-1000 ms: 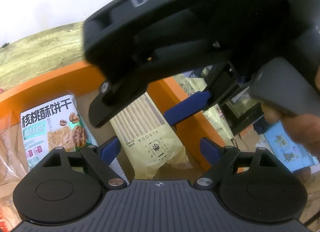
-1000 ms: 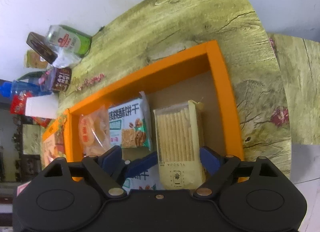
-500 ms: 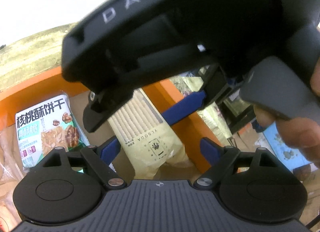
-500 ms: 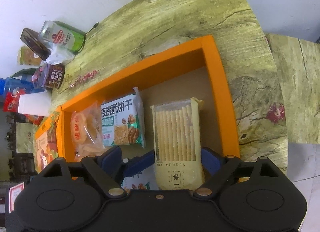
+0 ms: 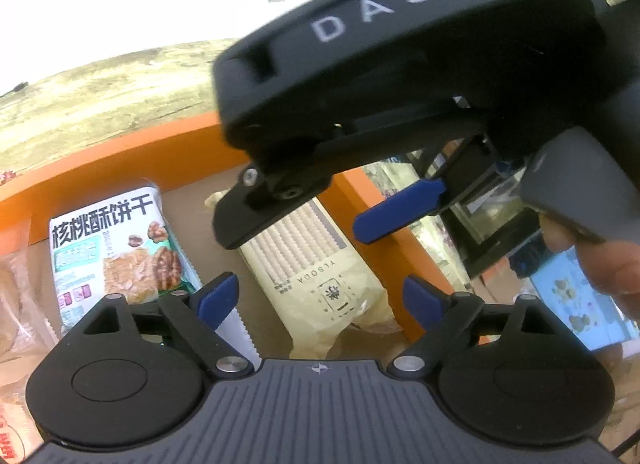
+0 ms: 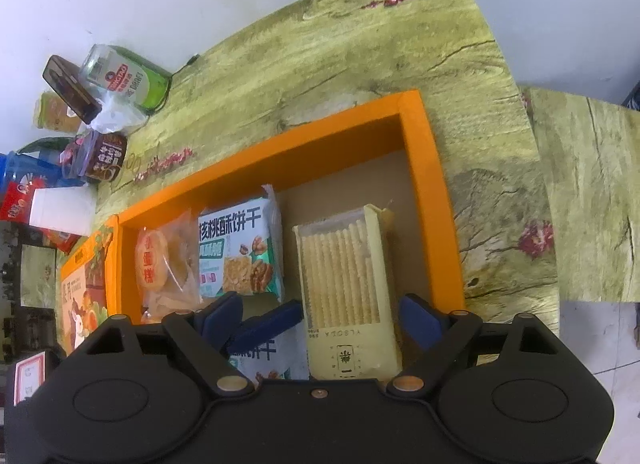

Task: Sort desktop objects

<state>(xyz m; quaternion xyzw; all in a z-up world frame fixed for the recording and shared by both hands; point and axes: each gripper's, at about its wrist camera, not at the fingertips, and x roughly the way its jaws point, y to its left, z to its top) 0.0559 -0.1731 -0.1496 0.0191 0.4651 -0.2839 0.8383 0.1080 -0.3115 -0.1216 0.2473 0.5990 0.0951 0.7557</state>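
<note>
A yellow cracker pack point(image 5: 316, 264) point(image 6: 344, 276) lies flat at the right end of the orange tray point(image 6: 432, 184) point(image 5: 120, 144). My left gripper point(image 5: 320, 300) hangs over its near end; the jaws are opening, the pack is between them and the pads do not touch it. My right gripper point(image 6: 320, 318) straddles the same pack, open, with a gap at its left finger. Its black body point(image 5: 400, 76) fills the upper left wrist view. A walnut biscuit pack point(image 6: 240, 248) point(image 5: 108, 248) lies left of the crackers. One left fingertip point(image 6: 272, 324) shows over a second walnut pack point(image 6: 260, 360).
A pastry bag point(image 6: 164, 264) fills the tray's left part. On the wood-print table point(image 6: 360, 64), at far left, stand a green bottle point(image 6: 124, 78), a dark jar point(image 6: 104, 156) and a white cup point(image 6: 60, 212). A picture box point(image 6: 84, 288) adjoins the tray. A person's thumb point(image 5: 608, 264) shows.
In the left wrist view the right gripper's body swung left, then back right and up. The cracker pack has stayed flat in the tray. The right wrist view tilted slightly.
</note>
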